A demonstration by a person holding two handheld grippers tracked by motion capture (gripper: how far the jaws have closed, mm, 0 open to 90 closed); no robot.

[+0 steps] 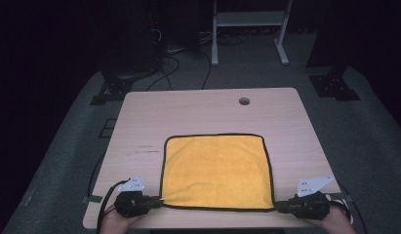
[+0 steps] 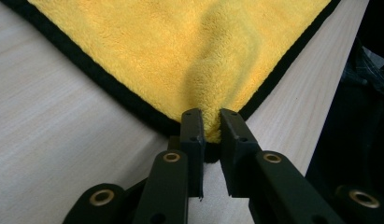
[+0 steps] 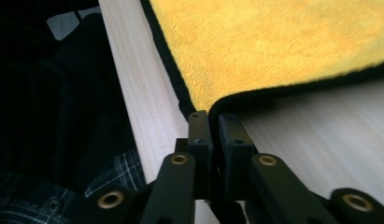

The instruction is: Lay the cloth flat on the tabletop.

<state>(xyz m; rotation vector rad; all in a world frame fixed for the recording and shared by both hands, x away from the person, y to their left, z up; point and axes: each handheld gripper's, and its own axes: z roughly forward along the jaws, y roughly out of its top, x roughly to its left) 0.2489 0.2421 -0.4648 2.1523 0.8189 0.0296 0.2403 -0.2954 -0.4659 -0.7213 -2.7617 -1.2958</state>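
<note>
A yellow cloth (image 1: 217,170) with a black hem lies spread flat on the near half of the wooden table (image 1: 203,112). My left gripper (image 1: 159,200) is at the cloth's near left corner. In the left gripper view the jaws (image 2: 210,116) pinch that corner, and the cloth (image 2: 180,46) rises in a soft ridge towards them. My right gripper (image 1: 277,207) is at the near right corner. There the nearly closed jaws (image 3: 213,116) meet the black hem, and the cloth (image 3: 283,42) lifts slightly at that corner.
A round cable hole (image 1: 244,101) sits near the table's far edge. The near table edge runs just behind both grippers. Beyond the table are a white frame's legs (image 1: 215,44), cables on the floor and dark stands on both sides.
</note>
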